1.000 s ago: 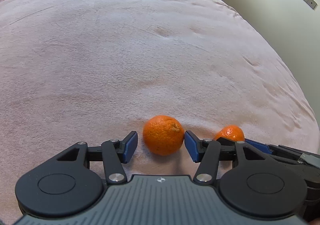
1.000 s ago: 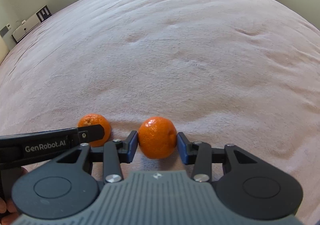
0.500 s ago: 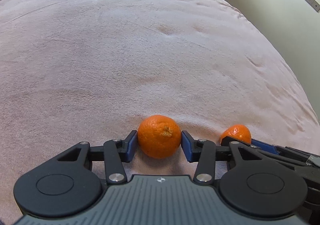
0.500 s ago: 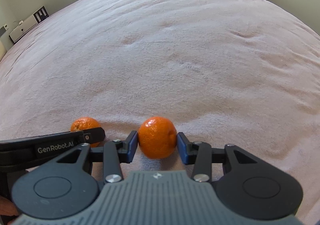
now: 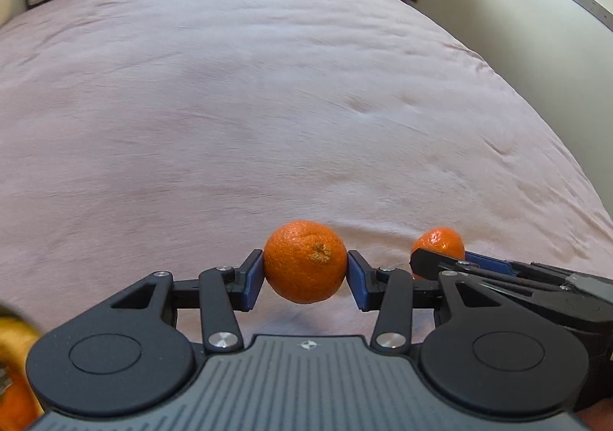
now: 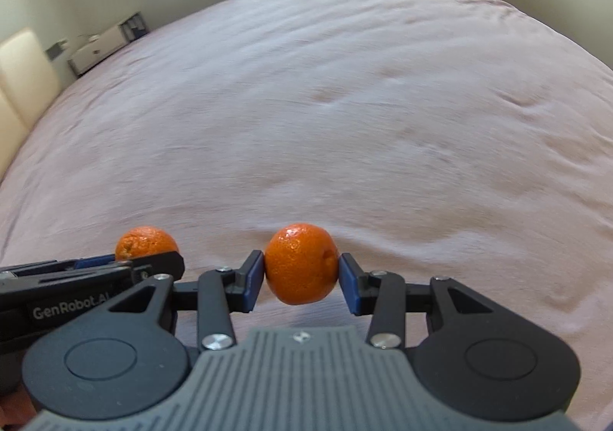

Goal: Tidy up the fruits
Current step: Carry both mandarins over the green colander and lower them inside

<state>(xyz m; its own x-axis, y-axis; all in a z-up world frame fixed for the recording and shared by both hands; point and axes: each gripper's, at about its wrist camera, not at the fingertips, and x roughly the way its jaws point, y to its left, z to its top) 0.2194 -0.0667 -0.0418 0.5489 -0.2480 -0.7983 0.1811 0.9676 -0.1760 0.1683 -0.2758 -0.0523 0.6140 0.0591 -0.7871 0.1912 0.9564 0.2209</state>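
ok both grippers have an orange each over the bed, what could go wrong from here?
1. The left gripper pinches its round orange mandarin only at its sides with narrow blue pads; it could roll out.
2. Same for the right gripper and its mandarin.
3. The grippers sit close side by side, so they might knock together. A dropped fruit could roll across the pink bedspread.

Two oranges show above one pink bed (image 5: 268, 105): one orange (image 5: 305, 261) sits between the blue pads of the left tool (image 5: 305, 279), the other orange (image 6: 301, 264) between those of the right tool (image 6: 301, 277). Two tools, one fruit apiece. At the left view's lower-left edge, blurred yellow and orange shapes defy counting.
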